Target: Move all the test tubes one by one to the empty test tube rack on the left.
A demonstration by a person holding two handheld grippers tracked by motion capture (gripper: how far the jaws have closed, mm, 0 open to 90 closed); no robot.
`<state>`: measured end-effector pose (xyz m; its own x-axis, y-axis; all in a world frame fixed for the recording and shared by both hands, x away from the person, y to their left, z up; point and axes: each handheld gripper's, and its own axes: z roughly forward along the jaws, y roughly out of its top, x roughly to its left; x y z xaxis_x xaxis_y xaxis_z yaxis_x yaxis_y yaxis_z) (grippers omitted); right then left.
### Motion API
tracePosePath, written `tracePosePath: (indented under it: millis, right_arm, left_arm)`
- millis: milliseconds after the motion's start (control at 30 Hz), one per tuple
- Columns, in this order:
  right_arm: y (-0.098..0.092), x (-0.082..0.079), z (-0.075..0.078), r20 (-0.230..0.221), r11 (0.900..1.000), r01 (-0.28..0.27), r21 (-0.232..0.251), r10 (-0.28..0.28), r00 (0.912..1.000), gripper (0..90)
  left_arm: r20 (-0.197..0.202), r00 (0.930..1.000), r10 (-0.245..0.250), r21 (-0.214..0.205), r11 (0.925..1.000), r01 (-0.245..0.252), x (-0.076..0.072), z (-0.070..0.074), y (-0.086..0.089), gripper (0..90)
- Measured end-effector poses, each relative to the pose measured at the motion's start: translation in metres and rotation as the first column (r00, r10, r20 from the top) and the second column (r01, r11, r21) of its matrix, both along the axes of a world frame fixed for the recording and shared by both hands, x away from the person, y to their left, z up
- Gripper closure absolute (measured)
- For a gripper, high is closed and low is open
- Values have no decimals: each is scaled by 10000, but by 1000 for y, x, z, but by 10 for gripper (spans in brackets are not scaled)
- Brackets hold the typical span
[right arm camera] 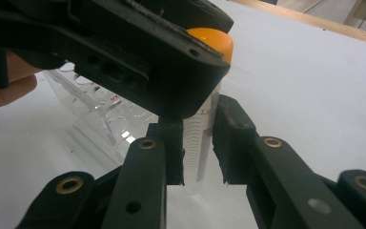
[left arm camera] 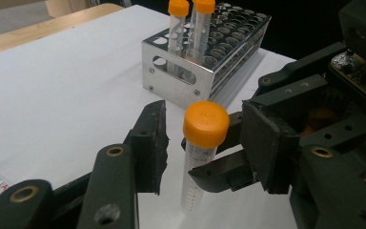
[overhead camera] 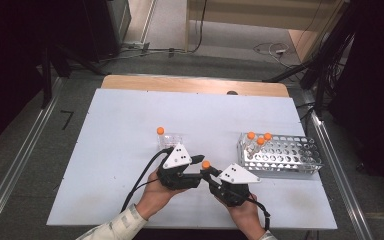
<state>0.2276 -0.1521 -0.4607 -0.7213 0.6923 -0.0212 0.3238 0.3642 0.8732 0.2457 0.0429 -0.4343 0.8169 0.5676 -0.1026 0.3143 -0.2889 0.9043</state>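
Both tongs are meeting: your right gripper [right arm camera: 198,143] is pinching the clear orange-capped plastic tube [left arm camera: 201,143]; your left gripper [left arm camera: 205,143], jaws spread, is seemingly closing on its cap – twist next

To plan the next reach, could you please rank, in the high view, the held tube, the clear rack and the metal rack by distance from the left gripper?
From the left gripper:
1. Held tube, just right of its jaws.
2. Clear rack, just behind it.
3. Metal rack, far right.

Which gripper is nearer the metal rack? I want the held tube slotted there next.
Right. The right gripper, shut on the tube, sits just beside the rack; the left gripper lies beyond it, farther from the rack.
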Motion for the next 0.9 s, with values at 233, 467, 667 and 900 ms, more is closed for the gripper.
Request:
tracePosePath:
  millis: [233,467,667,900]
  right_arm:
    - [1,-1,0,-14,10000,-34,-11,34,10000,720]
    - [1,-1,0,-32,10000,-42,1,42,10000,721]
    - [1,-1,0,-38,10000,-59,41,59,10000,715]
    - [-2,2,1,-216,9998,101,164,-97,9997,421]
  left_arm:
    - [-93,9997,-232,-83,9997,232,1,-1,-1,612]
    - [-39,9999,-150,2,9999,150,2,-1,1,688]
    - [7,9999,-125,-16,9999,125,1,-1,1,696]
    - [-30,10000,-10,-172,9999,10,5,5,9,700]
